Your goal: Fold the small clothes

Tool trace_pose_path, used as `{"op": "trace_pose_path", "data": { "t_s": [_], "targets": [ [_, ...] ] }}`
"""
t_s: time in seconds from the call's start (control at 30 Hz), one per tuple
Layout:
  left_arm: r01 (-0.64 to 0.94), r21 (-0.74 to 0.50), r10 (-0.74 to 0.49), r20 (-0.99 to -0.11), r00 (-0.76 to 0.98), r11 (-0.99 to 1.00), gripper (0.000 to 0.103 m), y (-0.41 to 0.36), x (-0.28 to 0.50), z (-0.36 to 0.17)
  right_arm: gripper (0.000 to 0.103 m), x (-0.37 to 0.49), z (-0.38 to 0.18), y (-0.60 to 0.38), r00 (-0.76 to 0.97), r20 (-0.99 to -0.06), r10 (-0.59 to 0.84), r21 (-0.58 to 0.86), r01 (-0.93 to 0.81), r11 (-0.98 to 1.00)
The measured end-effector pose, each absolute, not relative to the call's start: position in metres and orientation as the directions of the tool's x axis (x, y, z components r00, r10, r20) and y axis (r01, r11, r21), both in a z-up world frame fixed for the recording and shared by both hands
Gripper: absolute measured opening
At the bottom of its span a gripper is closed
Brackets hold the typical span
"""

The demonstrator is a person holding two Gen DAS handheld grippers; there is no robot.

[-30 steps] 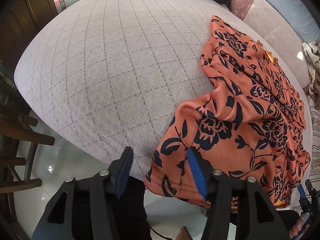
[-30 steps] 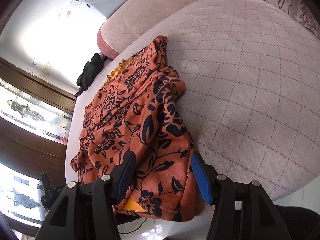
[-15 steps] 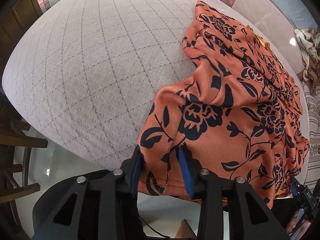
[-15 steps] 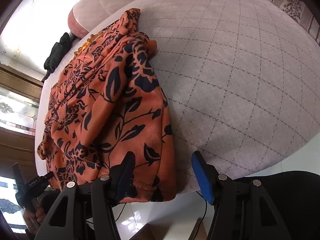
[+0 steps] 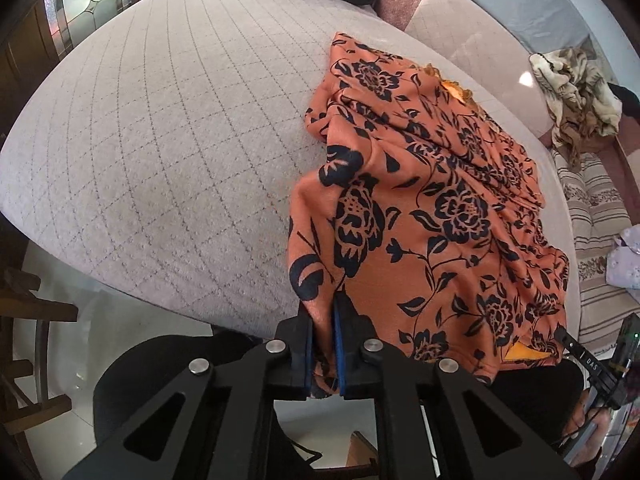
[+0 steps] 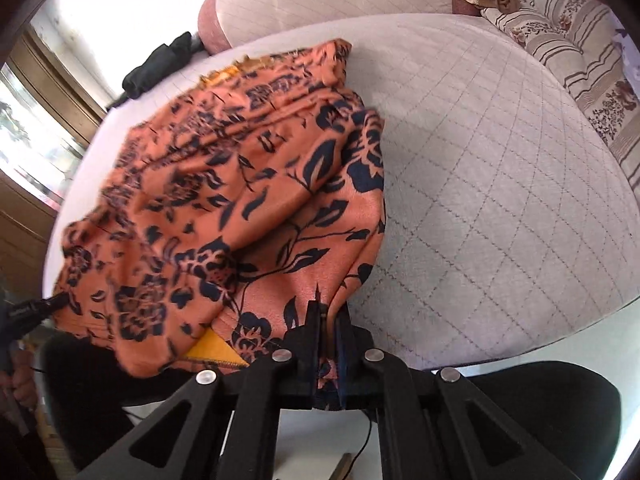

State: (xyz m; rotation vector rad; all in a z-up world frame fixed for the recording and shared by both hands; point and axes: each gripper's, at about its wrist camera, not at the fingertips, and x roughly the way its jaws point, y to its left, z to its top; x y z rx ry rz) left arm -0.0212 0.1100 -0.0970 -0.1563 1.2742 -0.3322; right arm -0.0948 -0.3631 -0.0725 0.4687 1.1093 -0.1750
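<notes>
Left wrist view shows your left gripper pinching the near hem of the orange flowered garment, its blue pads pressed together on the cloth. From there the garment runs ahead and to the right across the grey quilted cushion. Your right gripper likewise clamps the hem at the garment's other near corner, with the cloth spreading ahead and to its left; a black bundle lies far beyond.

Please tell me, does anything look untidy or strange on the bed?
The orange floral garment lies bunched and creased, its near hem hanging over the bed edge. Both the left gripper and right gripper pinch that hem. Nothing looks torn.
</notes>
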Motion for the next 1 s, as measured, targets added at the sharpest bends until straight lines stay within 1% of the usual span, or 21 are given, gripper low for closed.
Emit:
{"op": "trace_pose_path", "data": {
  "t_s": [0.1, 0.23, 0.3, 0.37, 0.47, 0.53, 0.67, 0.73, 0.77, 0.8, 0.83, 0.93, 0.97, 1.0],
  "targets": [
    [0.183, -0.325, -0.362, -0.903, 0.232, 0.928, 0.009, 0.121, -0.032, -0.084, 0.006, -0.11, -0.047, -0.373, 0.458, -0.885, 0.084, 0.267, 0.35, 0.898],
    [0.191, -0.305, -0.343, -0.915, 0.211, 0.933, 0.009, 0.126, -0.042, -0.093, 0.006, -0.125, -0.025, -0.391, 0.464, -0.886, 0.027, 0.231, 0.39, 0.891],
    [0.178, -0.304, -0.336, -0.922, 0.193, 0.936, 0.009, 0.131, -0.045, -0.101, 0.006, -0.126, -0.026, -0.4, 0.468, -0.88, 0.079, 0.292, 0.403, 0.867],
    [0.176, -0.307, -0.338, -0.924, 0.18, 0.935, 0.009, 0.125, -0.042, -0.106, 0.006, -0.122, -0.031, -0.401, 0.463, -0.88, 0.104, 0.315, 0.406, 0.858],
    [0.208, -0.319, -0.358, -0.916, 0.184, 0.925, 0.009, 0.125, -0.047, -0.097, 0.006, -0.119, -0.032, -0.397, 0.478, -0.86, 0.178, 0.377, 0.359, 0.854],
    [0.212, -0.336, -0.376, -0.908, 0.187, 0.918, 0.009, 0.129, -0.046, -0.09, 0.006, -0.12, -0.026, -0.396, 0.497, -0.845, 0.195, 0.397, 0.342, 0.851],
    [0.199, -0.412, -0.446, -0.878, 0.176, 0.889, 0.009, 0.131, -0.031, -0.076, 0.006, -0.124, -0.007, -0.413, 0.576, -0.78, 0.245, 0.496, 0.33, 0.803],
    [0.207, -0.407, -0.444, -0.877, 0.183, 0.89, 0.009, 0.128, -0.023, -0.071, 0.006, -0.119, 0.004, -0.42, 0.604, -0.756, 0.252, 0.519, 0.319, 0.793],
    [0.213, -0.392, -0.431, -0.883, 0.186, 0.895, 0.009, 0.126, -0.02, -0.07, 0.006, -0.113, 0.005, -0.421, 0.583, -0.781, 0.227, 0.483, 0.332, 0.81],
    [0.216, -0.385, -0.425, -0.886, 0.187, 0.897, 0.009, 0.125, -0.02, -0.07, 0.008, -0.108, 0.002, -0.422, 0.54, -0.817, 0.201, 0.441, 0.36, 0.822],
    [0.22, -0.384, -0.425, -0.886, 0.183, 0.897, 0.009, 0.123, -0.021, -0.072, 0.01, -0.103, -0.005, -0.424, 0.5, -0.841, 0.207, 0.433, 0.394, 0.811],
    [0.222, -0.376, -0.416, -0.892, 0.177, 0.9, 0.009, 0.121, -0.027, -0.08, 0.01, -0.094, -0.04, -0.427, 0.415, -0.858, 0.303, 0.489, 0.478, 0.73],
    [0.219, -0.373, -0.413, -0.894, 0.176, 0.902, 0.009, 0.123, -0.028, -0.082, 0.01, -0.094, -0.051, -0.425, 0.393, -0.867, 0.306, 0.481, 0.5, 0.72],
    [0.212, -0.372, -0.41, -0.895, 0.174, 0.903, 0.009, 0.124, -0.029, -0.085, 0.011, -0.094, -0.063, -0.422, 0.367, -0.887, 0.278, 0.445, 0.523, 0.727]
  ]
}}
